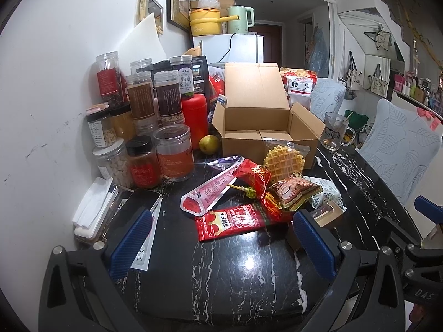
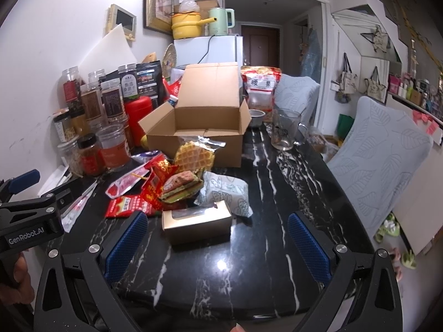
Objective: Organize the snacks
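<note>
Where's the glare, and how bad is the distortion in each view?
Left wrist: bright lamp glare on the black marble table between the left hand-held gripper fingers; strong fisheye bending, dark corners. Right wrist: smaller glare spot on the tabletop in front of the right hand-held gripper; same curved edges, cardboard box sharp.

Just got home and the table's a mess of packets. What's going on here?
A person is sorting snacks with a handheld claw in each hand. Both the left claw and the right claw are open, holding nothing, hovering over the near edge of the table. The cardboard box stands open, and what shows of its inside is empty. The snack pile, including a waffle leaning against the box, lies in front of it. Nothing looks packed yet.
</note>
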`<action>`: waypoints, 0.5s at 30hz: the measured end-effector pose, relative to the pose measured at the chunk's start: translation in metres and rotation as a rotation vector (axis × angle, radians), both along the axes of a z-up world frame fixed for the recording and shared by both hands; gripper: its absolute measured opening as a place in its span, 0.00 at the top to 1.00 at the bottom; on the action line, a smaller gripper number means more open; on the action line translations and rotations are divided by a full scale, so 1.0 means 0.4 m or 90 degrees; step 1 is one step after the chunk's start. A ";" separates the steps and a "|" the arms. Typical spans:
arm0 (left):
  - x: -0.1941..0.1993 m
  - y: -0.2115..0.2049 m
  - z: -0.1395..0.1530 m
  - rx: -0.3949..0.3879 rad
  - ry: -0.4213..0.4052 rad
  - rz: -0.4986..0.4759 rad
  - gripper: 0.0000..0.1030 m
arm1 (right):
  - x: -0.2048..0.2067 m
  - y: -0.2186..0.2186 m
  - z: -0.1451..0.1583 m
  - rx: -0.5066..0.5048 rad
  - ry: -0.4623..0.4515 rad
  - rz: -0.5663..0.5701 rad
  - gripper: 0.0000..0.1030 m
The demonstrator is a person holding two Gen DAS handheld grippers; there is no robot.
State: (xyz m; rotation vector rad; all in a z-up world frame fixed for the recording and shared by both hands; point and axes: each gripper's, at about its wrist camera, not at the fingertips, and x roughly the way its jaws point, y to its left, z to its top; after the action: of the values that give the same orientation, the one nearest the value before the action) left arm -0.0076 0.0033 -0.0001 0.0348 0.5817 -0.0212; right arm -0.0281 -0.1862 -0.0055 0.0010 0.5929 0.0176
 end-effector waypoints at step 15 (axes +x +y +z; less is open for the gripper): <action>0.002 0.004 0.009 0.003 -0.001 -0.007 0.00 | 0.006 0.003 0.002 -0.005 0.002 0.008 0.00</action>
State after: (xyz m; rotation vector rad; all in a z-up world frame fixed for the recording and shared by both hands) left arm -0.0068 0.0050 0.0035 0.0430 0.5796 -0.0304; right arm -0.0256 -0.1850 -0.0048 -0.0106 0.5963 0.0273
